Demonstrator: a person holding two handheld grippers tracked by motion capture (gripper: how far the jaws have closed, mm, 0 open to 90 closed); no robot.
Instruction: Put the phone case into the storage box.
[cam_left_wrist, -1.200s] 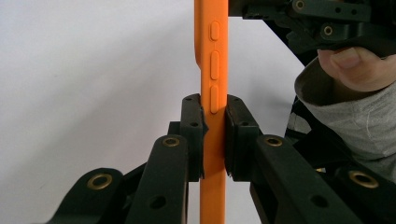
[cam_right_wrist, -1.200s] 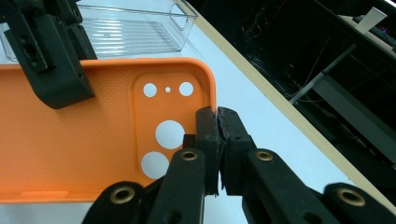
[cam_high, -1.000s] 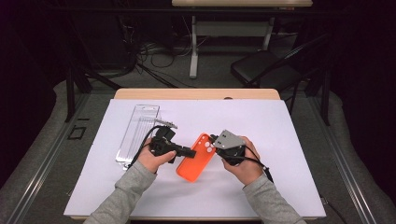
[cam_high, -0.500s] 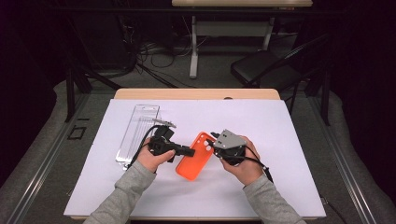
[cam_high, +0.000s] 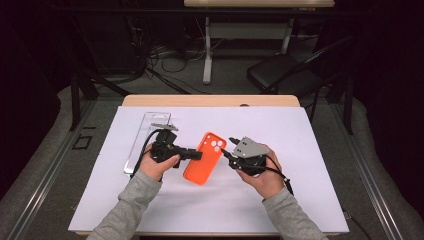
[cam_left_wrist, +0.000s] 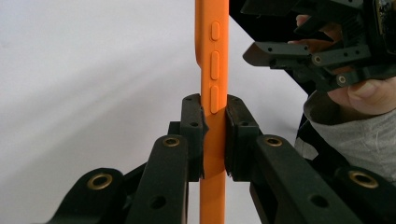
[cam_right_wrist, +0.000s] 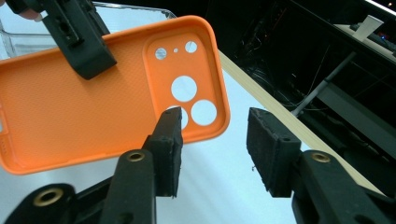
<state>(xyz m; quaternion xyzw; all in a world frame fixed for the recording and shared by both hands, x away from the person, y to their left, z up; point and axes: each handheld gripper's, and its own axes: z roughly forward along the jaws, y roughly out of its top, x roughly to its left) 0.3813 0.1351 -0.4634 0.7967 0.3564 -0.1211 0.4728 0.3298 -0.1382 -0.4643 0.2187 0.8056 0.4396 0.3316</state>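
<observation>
Item: orange case (cam_high: 204, 157), held over the white worktop (cam_high: 310, 150) between my two hands. Change since half a second ago: little; the case sits in much the same spot, and my right tongs (cam_high: 226, 151) have stayed just off its right edge, with the gap perhaps a touch wider. Left tongs (cam_high: 199, 155): clenched on the case's left long edge, both pads pressed flat against it in the left gripper view, just below the side buttons (cam_left_wrist: 215, 74). Right tongs (cam_right_wrist: 215, 149): released, jaws spread apart with nothing between them; in the right gripper view they stand near the camera corner of the case but do not touch it. Orientation: long axis runs from near-left to far-right in the high view, slightly off straight ahead; the camera cutouts (cam_right_wrist: 184, 88) mark the far end, pointing away from me. Also on the worktop: clear tray (cam_high: 146, 134), left of my left hand (cam_high: 159, 165), apart from the case.
</observation>
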